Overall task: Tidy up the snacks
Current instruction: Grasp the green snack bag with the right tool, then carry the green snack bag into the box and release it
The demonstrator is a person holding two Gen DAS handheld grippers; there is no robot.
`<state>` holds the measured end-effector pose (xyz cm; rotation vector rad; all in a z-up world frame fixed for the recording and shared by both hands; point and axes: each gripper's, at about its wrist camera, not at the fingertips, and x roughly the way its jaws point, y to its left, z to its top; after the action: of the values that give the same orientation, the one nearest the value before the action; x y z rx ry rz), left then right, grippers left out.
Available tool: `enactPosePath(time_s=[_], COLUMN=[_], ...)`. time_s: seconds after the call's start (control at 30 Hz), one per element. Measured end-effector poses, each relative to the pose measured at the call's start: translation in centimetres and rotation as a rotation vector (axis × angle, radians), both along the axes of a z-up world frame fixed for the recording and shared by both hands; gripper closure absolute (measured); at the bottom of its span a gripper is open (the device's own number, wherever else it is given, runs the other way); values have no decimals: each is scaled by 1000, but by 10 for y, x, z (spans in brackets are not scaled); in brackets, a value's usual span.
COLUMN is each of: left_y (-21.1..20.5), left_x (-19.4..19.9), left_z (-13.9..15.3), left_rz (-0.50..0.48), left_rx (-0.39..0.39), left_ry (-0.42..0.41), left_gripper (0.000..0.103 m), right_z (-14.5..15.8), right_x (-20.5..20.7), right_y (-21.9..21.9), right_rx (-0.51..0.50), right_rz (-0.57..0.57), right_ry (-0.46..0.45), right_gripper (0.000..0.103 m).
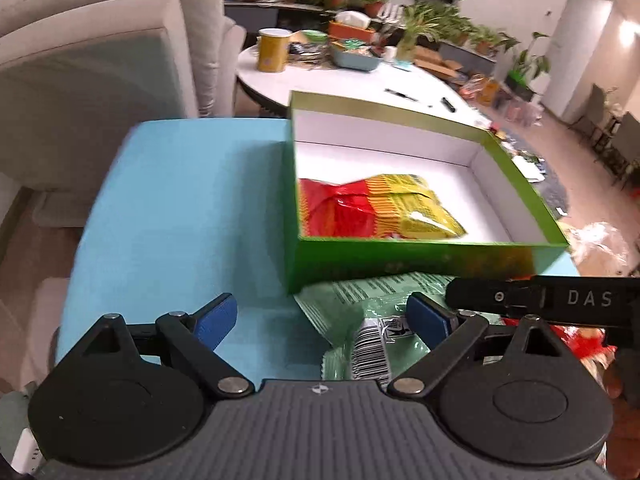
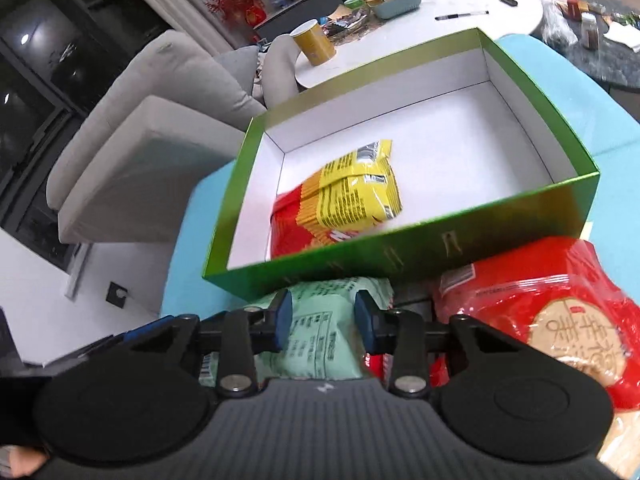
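1. Left gripper (image 1: pixel 322 322): jaws spread wide, released, above the pale green snack bag (image 1: pixel 372 312).
2. Right gripper (image 2: pixel 322 322): jaws partly parted over that bag; whether they pinch it, I cannot tell.
3. Green box (image 2: pixel 400 256) on the light blue table (image 1: pixel 180 208) holds a red-and-yellow packet (image 2: pixel 344 200).
4. Beyond: a white round table (image 1: pixel 360 84) and a sofa (image 1: pixel 100 60).

Both wrist views sit low at the table's near edge, close to the green box (image 1: pixel 420 258) (image 2: pixel 400 258), looking forward across it. The left wrist view faces its near-left corner; the right wrist view tilts leftward. Both share the box interior and the pale green snack bag (image 1: pixel 360 320) (image 2: pixel 320 332).
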<state>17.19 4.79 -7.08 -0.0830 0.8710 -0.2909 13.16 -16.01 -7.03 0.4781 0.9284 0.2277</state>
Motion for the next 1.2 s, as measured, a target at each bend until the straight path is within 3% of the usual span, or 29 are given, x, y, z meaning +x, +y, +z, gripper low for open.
enactPosePath(time_s=[0.27,0.43,0.57,0.73,0.83,0.97,1.2], left_y=[4,4,-1,-4,-6,-9,-16], left_x=[-19,-19,-19,-17,-18,-20,-39], left_z=[-4,-8,-10,-14,-16,-17,0], left_rz=[-19,-38,-72,-126,-139,-153,-162], left_rx=[-20,-50,-53,-97,-101,-104,-33], left_ry=[36,77,69,93,103,91,-7], left_gripper=[11,10,11,26,26,33,34], right_z=[5,1,0,-2,-3,-4,-2], right_x=[-22,-17,-14,-9,-9,-9,-22], right_y=[6,5,6,10,11,10,9], right_rx=[-64,-44,-31,-17,-18,-10,18], right_rz=[61,80,90,105,120,120,119], right_ry=[-21,1,6,10,3,-1,-29], right_gripper=[21,13,11,11,11,11,11])
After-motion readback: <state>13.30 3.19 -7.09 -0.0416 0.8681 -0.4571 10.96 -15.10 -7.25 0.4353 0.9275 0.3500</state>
